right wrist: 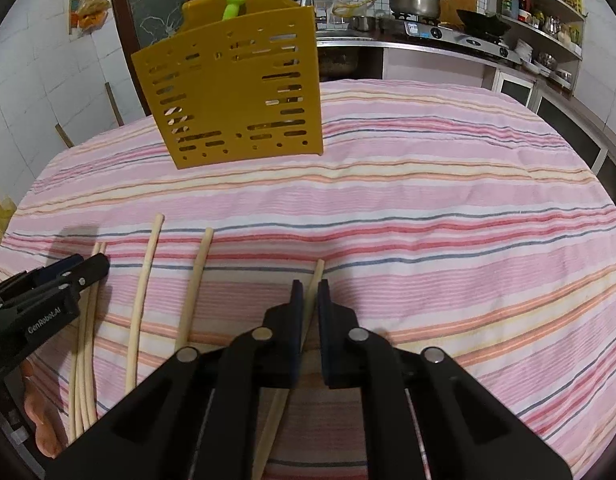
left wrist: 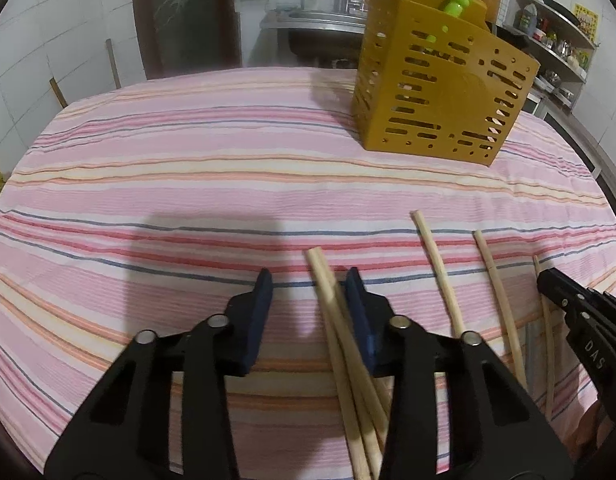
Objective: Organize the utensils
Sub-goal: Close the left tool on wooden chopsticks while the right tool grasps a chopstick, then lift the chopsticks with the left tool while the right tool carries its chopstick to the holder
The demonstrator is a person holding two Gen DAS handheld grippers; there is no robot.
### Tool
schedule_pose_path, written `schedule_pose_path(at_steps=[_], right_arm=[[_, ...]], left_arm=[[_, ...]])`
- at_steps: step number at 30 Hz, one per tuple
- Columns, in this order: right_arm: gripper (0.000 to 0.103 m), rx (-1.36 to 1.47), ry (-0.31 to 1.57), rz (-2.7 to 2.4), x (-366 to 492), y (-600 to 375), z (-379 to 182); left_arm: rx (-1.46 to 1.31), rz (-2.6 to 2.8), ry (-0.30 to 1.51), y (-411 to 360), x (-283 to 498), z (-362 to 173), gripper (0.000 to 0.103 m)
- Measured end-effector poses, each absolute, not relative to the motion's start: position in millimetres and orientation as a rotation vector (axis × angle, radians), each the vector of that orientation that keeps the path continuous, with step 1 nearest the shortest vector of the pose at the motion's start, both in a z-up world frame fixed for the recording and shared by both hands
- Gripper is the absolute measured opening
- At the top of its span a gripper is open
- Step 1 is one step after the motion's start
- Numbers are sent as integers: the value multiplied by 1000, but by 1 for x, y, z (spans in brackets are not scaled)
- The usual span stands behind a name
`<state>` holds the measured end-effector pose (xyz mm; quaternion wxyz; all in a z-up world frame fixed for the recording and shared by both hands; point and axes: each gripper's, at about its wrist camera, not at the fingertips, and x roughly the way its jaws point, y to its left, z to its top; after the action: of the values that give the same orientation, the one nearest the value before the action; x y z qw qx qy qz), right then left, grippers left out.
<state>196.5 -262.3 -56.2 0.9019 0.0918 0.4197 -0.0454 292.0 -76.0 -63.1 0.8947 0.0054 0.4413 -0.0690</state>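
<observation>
Several pale wooden chopsticks lie on the striped tablecloth. My left gripper is open, with a bundle of chopsticks between its blue pads, close to the right pad. Two single chopsticks lie to the right. My right gripper has its pads nearly closed around one chopstick; contact is unclear. The mustard-yellow slotted utensil holder stands at the back with a green-handled item inside. It also shows in the right wrist view. The left gripper appears there over the bundle.
The pink striped cloth covers the table. Behind it are a sink, a stove with a pot, a wok and wall shelves. The right gripper's body sits at the right edge of the left wrist view.
</observation>
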Motion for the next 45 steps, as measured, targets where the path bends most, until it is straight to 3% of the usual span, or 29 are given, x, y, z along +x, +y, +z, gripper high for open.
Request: schedule_pose_path(at_steps=[4,13,45], right_arm=[[8,201,866,-87,197,-264,-58],[8,200,874,-95,200,-263,-57],[7,254,688,-77,178,-273,-6]], left_arm=[[-3,-142,917,-70,292,-63,19],[-2,-171,908,-75,297,-60,10],[-43,-229,723,-58,270,16,4]])
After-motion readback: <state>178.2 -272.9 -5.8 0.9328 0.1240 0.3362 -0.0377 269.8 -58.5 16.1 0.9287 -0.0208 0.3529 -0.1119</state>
